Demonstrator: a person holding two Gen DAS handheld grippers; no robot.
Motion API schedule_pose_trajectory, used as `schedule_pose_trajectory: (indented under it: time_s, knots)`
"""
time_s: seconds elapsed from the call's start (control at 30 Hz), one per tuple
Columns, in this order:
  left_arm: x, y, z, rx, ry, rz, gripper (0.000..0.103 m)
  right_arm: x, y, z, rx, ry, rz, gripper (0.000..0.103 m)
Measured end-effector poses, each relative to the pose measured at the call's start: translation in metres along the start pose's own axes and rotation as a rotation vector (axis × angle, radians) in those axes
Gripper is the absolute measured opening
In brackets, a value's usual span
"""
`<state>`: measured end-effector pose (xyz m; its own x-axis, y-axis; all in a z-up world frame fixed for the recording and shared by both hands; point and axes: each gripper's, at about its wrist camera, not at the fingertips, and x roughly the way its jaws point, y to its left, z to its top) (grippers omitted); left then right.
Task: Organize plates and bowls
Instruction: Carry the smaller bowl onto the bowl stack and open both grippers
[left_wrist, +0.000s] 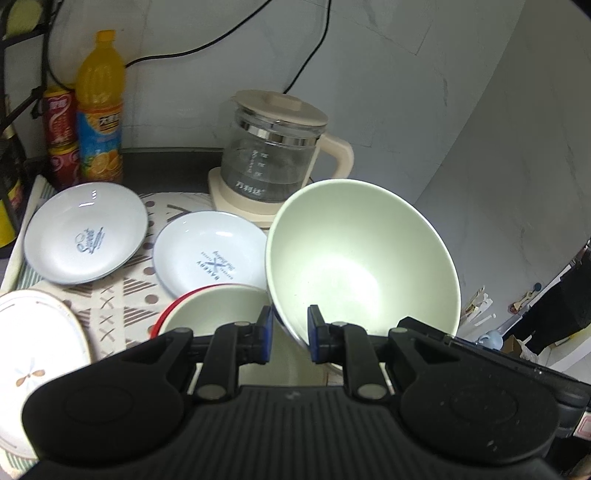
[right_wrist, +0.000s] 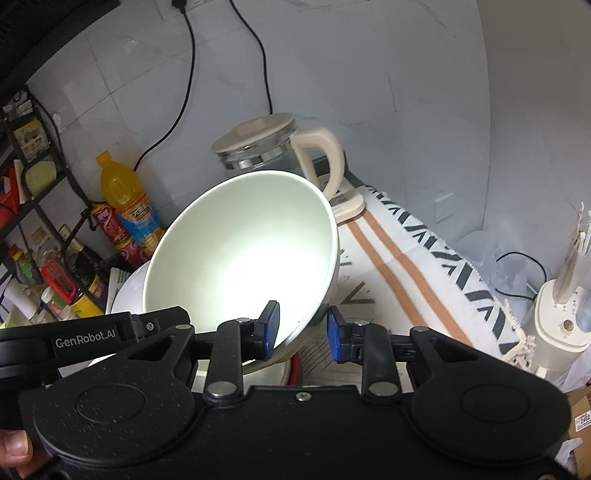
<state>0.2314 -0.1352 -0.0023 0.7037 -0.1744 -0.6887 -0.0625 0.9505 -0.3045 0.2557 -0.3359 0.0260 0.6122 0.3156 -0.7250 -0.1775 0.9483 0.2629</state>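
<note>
With both claws clamped on opposite rims of the large pale-green glazed bowl (left_wrist: 364, 258), left claw (left_wrist: 290, 334) and right claw (right_wrist: 303, 332), tilted mid-frame above the smaller red-rimmed bowl (left_wrist: 207, 306): level first, lower together, nest gently. Smooth, slippery ceramic; round blue-white plates (left_wrist: 86, 232) at left on patterned cloth.

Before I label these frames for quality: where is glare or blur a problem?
Left wrist view: the big bowl has a washed-out bright patch inside, the orange bottle looks soft, and the wall bends at the fisheye edge. Right wrist view: glare blows out the bowl's inside, and the shelf on the left is dim and soft.
</note>
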Motion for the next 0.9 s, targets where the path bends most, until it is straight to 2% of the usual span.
schedule_pose_trajectory:
  time_s: [0.37, 0.9]
  knots:
    - [-0.006, 0.021, -0.017, -0.041, 0.02, 0.061, 0.017, 0.012, 0.018, -0.015, -0.035, 0.065, 0.031, 0.028]
    - [0.009, 0.049, -0.032, -0.114, 0.09, 0.124, 0.017, 0.041, 0.034, -0.032, -0.078, 0.18, 0.051, 0.031]
